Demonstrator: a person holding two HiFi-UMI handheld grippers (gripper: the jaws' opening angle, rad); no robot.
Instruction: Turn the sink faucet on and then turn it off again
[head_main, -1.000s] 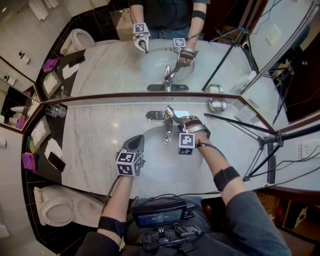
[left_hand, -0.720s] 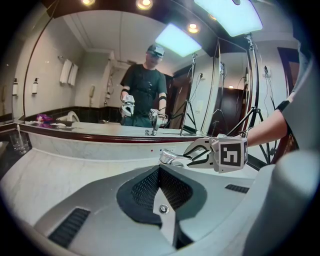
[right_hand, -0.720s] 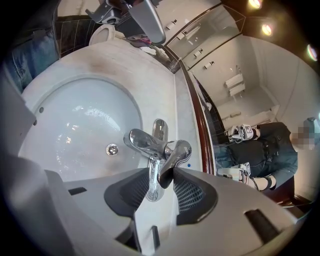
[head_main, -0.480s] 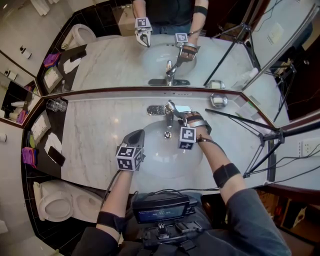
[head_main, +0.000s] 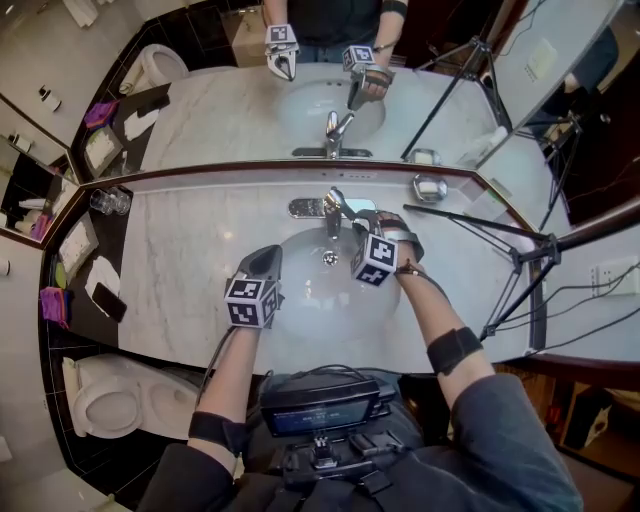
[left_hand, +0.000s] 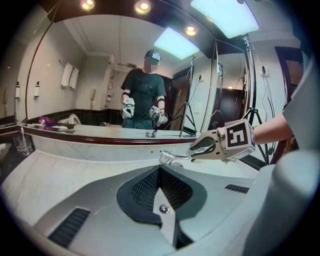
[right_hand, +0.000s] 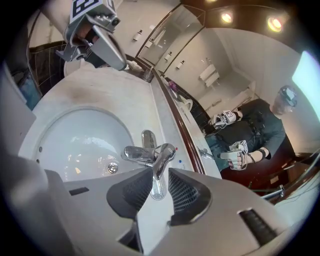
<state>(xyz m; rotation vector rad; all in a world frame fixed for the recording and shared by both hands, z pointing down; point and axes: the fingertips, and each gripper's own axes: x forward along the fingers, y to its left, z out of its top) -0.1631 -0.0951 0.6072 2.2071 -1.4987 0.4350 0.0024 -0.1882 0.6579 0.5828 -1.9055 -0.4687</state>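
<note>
We keep the right hand-held gripper (head_main: 352, 228), its jaws just closed onto the faucet lever (right_hand: 158, 172) at the far rim of the sink (head_main: 320, 322), square while lifting; the left hand-held gripper (left_hand: 159, 169) hovers shut nearby.

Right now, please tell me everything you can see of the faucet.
The faucet is shiny chrome metal with a single lever. It stands on a long base plate on the marble counter, behind the white sink and in front of the mirror. Its short spout reaches over the bowl; I see no water coming out. The lever sticks out toward the right claw, which has just been closing, with the lever's end between its pads and seemingly gripped.
</note>
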